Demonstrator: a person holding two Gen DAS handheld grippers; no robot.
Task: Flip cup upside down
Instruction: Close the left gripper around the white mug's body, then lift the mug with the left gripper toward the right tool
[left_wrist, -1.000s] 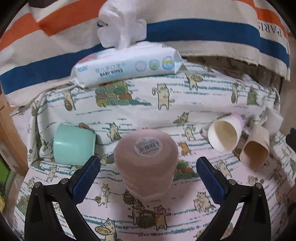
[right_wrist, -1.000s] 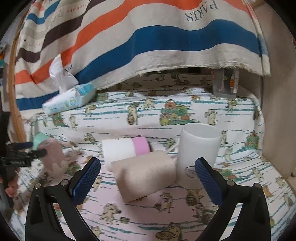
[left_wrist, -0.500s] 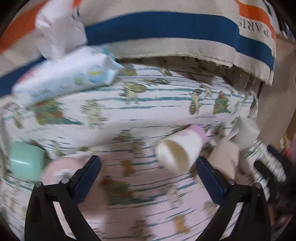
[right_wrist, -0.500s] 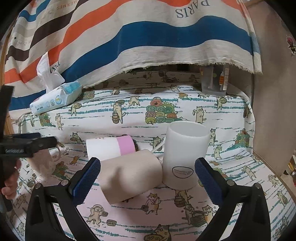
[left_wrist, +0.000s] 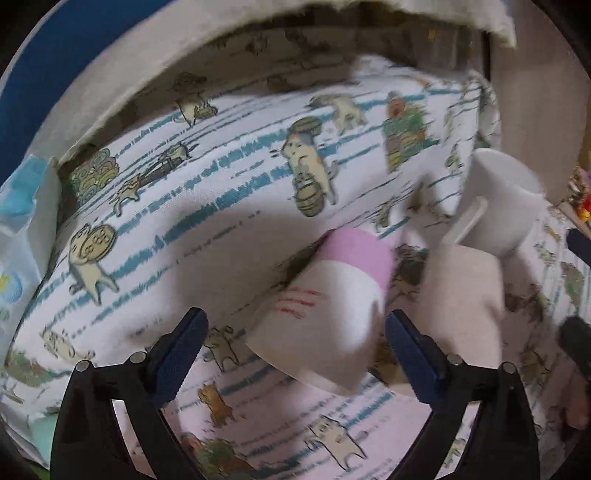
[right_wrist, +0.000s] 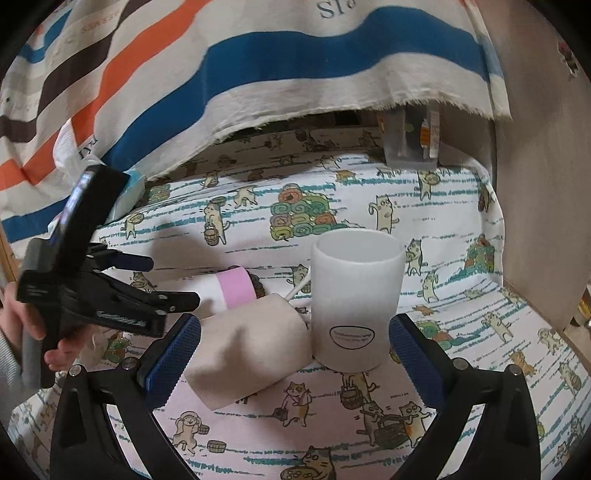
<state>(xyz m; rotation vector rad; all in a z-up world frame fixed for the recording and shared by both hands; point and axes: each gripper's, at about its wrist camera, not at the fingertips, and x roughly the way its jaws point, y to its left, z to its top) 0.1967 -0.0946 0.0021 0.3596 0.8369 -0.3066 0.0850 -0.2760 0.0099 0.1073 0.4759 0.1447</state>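
Between the fingers of my left tool (left_wrist: 293, 354) lies the white cup with a pink band (left_wrist: 325, 314), on its side on the cat cloth (left_wrist: 221, 192), not pinched. My right tool (right_wrist: 293, 354) is spread wide too, near the tan cup (right_wrist: 247, 354) and upright white mug (right_wrist: 354, 302).

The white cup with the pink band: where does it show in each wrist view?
Left wrist: white cup with the pink band lies on its side, lower centre, between the open left tool tips.
Right wrist: the cup is centre-left, behind the beige cup.
Shared landmark: white mug.
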